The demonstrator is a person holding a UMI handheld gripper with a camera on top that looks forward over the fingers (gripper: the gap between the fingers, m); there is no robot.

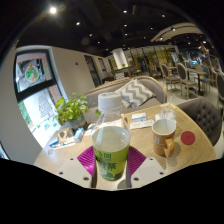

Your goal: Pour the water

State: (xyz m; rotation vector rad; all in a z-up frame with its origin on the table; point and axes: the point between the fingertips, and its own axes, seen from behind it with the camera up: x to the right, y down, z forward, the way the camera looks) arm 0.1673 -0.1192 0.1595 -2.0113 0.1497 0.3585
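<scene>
— What have you got on the gripper view?

— I'm looking straight at a clear plastic bottle (111, 140) with a white cap, standing upright between my two fingers. It holds a yellow-green liquid up to about the shoulder. The pink pads (88, 160) sit on either side of its lower body.

— Is the gripper (111, 165) clenched on it?

— Both pads look pressed against the bottle's sides, no gap that I can see, so I call it grasped. Whether the bottle's base rests on the table (140, 148), I cannot tell; the bottom is hidden.

— And the cup?

— A paper cup (164, 135) stands on the wooden table, just to the right of the bottle and a little beyond the fingers, apart from it. It is upright, brownish outside, pale inside. I can't make out whether anything is in it. A small red round thing (188, 138) lies on the table further right.

— Anything else near?

— A green potted plant (70, 108) stands on the far left part of the table, behind the bottle. Beyond the table there's a sofa with a zigzag-patterned cushion (133, 95).
</scene>
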